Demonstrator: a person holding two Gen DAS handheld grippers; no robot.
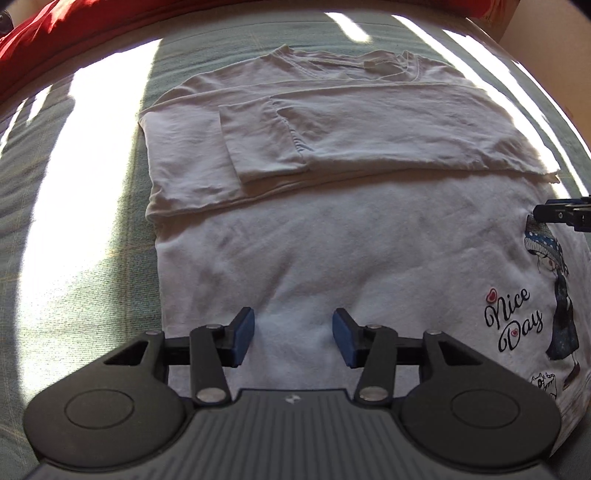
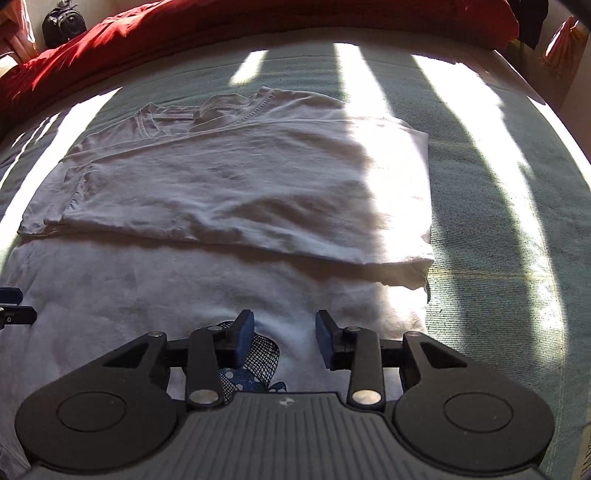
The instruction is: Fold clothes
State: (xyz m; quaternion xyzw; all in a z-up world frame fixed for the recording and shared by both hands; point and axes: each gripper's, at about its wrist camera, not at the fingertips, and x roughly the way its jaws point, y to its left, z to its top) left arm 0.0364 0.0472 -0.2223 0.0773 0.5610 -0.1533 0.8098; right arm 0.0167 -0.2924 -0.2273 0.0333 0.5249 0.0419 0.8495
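A white shirt (image 1: 332,240) lies flat on a bed (image 1: 92,258) covered in pale green woven cloth with a faint check. The shirt's far part is already folded: the sleeves are turned in across the chest, one cuff (image 1: 258,147) lying over the other, and the ribbed collar (image 1: 343,62) points toward the far edge of the bed. The near half is a single smooth layer of soft, slightly fuzzy cotton with shallow creases. Along the far edge of the bed lies a red blanket (image 2: 184,33). Bright bars of sunlight cross bed and shirt.

The left gripper (image 1: 293,338) hangs over the near part of the shirt, its blue pads (image 1: 243,339) about half apart with only bare white cloth showing between them; they grip nothing. The right gripper (image 2: 284,338) stands likewise, pads parted somewhat less, nothing pinched between them, over the shirt near its right edge.

The left view alone shows the print (image 1: 535,302) on the shirt's right side: a figure in a dotted blue hat and dark dress, with "Nice Day" in black script and small red hearts. It also catches the right gripper's tip at the picture's right edge. The right view shows only a scrap of that print, blue dots and black netting, under its left finger (image 2: 242,339), but it shows the shirt's right edge, the ragged folded corner (image 2: 417,273), and a dark bag (image 2: 62,20) beyond the far left corner of the bed.
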